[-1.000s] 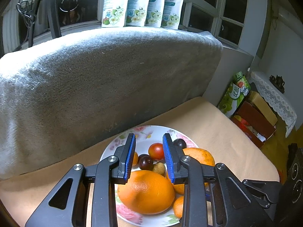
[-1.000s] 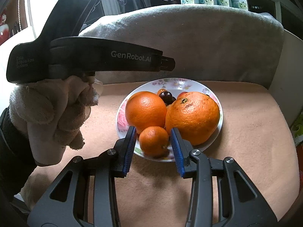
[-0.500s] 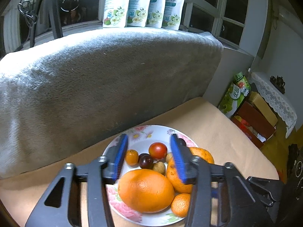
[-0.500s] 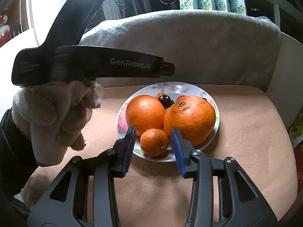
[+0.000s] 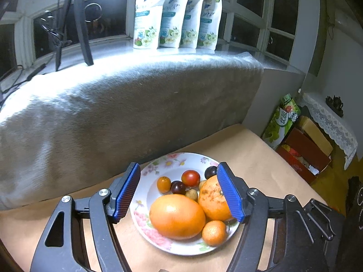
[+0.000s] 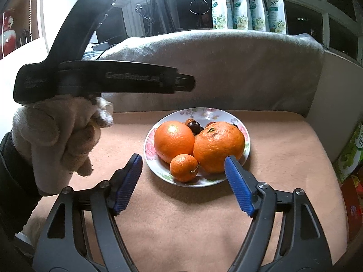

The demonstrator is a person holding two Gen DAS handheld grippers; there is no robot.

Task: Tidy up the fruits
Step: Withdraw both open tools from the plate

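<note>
A floral plate on the beige cushion holds two big oranges, a small mandarin, a red tomato, dark grapes and a few small fruits. My left gripper is open and empty, held above the plate with its blue pads either side of the fruit. My right gripper is open and empty, just in front of the plate near the mandarin. The left gripper's body shows in the right wrist view, held by a gloved hand.
A grey blanket-covered backrest rises behind the plate. Several white pouches stand on the window sill. Boxes and a green carton lie beyond the cushion's right edge.
Both grippers have opened wider and pulled back from the plate. The left one rose above the fruit; the right one let the mandarin out from between its pads.
</note>
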